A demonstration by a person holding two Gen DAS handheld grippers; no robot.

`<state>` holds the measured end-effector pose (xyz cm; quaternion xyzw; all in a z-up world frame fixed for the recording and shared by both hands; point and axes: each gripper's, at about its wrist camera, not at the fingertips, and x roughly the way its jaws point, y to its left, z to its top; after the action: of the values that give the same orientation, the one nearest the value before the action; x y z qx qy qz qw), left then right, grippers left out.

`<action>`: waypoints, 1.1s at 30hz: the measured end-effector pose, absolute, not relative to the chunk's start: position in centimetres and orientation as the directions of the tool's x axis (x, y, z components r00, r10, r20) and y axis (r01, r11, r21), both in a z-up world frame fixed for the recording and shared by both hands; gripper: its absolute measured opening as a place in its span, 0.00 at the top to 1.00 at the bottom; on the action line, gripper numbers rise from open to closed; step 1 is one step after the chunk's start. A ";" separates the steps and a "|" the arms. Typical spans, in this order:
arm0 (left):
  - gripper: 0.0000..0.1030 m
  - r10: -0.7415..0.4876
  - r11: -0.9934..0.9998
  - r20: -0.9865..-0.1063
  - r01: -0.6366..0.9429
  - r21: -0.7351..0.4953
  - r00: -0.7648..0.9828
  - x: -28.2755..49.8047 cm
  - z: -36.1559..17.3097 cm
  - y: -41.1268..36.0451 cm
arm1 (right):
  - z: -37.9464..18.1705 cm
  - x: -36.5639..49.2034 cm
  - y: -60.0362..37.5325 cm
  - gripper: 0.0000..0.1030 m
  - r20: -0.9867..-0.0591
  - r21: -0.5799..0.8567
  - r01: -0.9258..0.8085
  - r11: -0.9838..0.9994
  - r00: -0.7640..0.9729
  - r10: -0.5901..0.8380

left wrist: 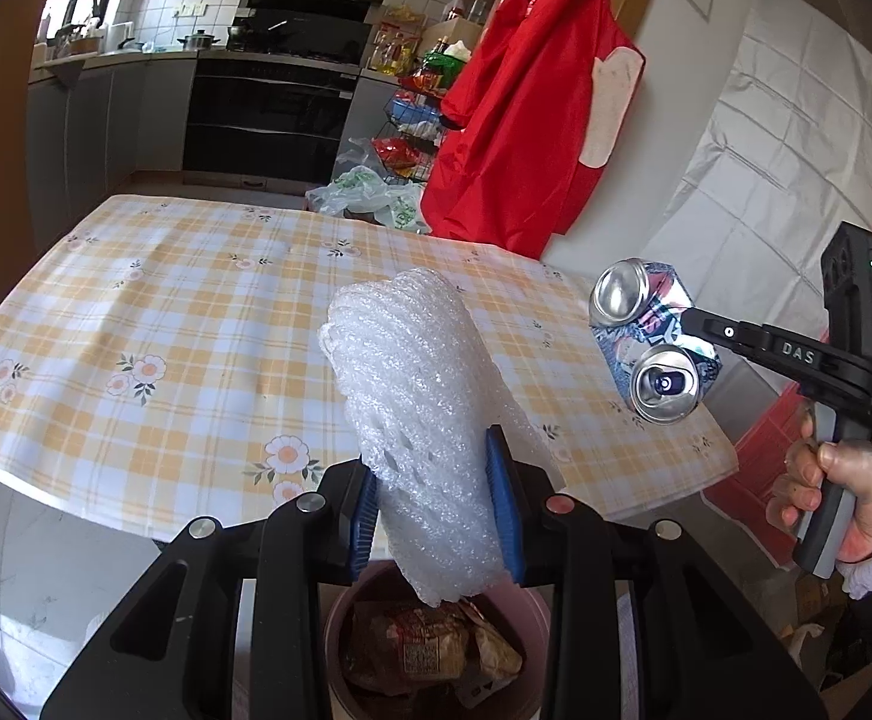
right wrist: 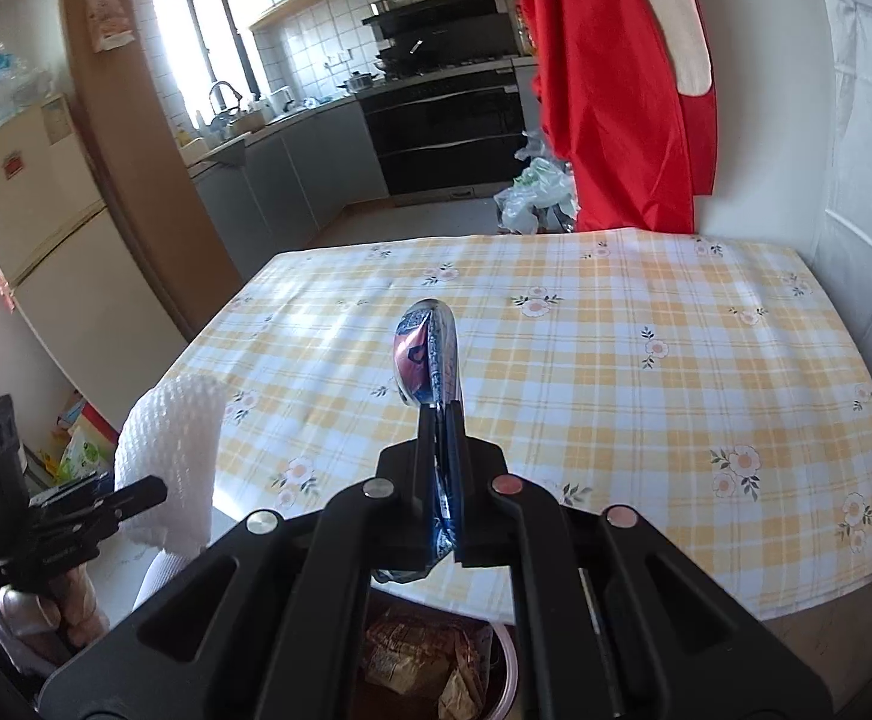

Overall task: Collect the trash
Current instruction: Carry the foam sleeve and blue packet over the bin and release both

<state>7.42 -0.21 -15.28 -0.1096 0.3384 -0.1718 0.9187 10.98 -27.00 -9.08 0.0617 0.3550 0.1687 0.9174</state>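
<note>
Collection nearly complete, both items lifted and neither yet released. We see the left gripper [left wrist: 436, 498] clamped on a roll of white foam wrap [left wrist: 418, 396], its blue pads [left wrist: 505, 498] pressing the lower part of the roll from either side, so the jaws stand partly apart around its bulk; the roll's bottom end hangs just above the pink bin [left wrist: 340, 618], which sits on the floor at the near edge of the worktop [left wrist: 136, 300]. The right gripper [right wrist: 441, 420] is closed tight on a crushed drink can [right wrist: 427, 354], flattened and folded so that both ends face the left camera, and carries it in the air over the near part of the worktop; the bin's rim [right wrist: 505, 660] shows below this gripper as well. The bin already holds crumpled brown wrappers [left wrist: 430, 642]. The checked cloth on the worktop appears bare of further trash in both views. We judge that what remains is to bring the can over the bin and to open both grippers so that the two items drop in; whether trash lies elsewhere, outside these views, we cannot tell.
</note>
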 end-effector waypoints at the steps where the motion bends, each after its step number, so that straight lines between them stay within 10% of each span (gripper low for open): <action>1: 0.69 -0.389 0.917 -0.585 0.243 -0.315 0.711 6.9 -15.2 -0.1 | -9.0 10.2 -26.9 0.93 -0.629 0.226 -0.270 0.936 0.693 0.352; 21: 0.69 -0.427 0.903 -0.615 0.281 -0.324 0.663 3.2 -15.7 -0.4 | -15.2 1.7 -23.1 0.89 -0.731 0.256 -0.316 0.913 0.554 0.397; 27: 0.69 -0.429 0.903 -0.623 0.283 -0.324 0.654 3.2 -16.0 -0.5 | -14.5 1.9 -23.4 0.51 -0.710 0.265 -0.309 0.913 0.578 0.401; 29: 0.69 -0.432 0.901 -0.626 0.287 -0.324 0.650 3.2 -16.1 -0.7 | -13.6 1.6 -23.5 0.11 -0.695 0.219 -0.280 0.935 0.628 0.350; 33: 0.69 -0.440 0.898 -0.635 0.302 -0.321 0.635 3.1 -16.3 -1.1 | -12.3 1.2 -23.6 0.06 -0.655 0.143 -0.232 0.962 0.706 0.268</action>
<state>3.08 -1.11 -16.34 -0.0927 0.3740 -0.2062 0.8995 1.19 -23.56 -12.29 0.0250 0.3585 0.1354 0.9233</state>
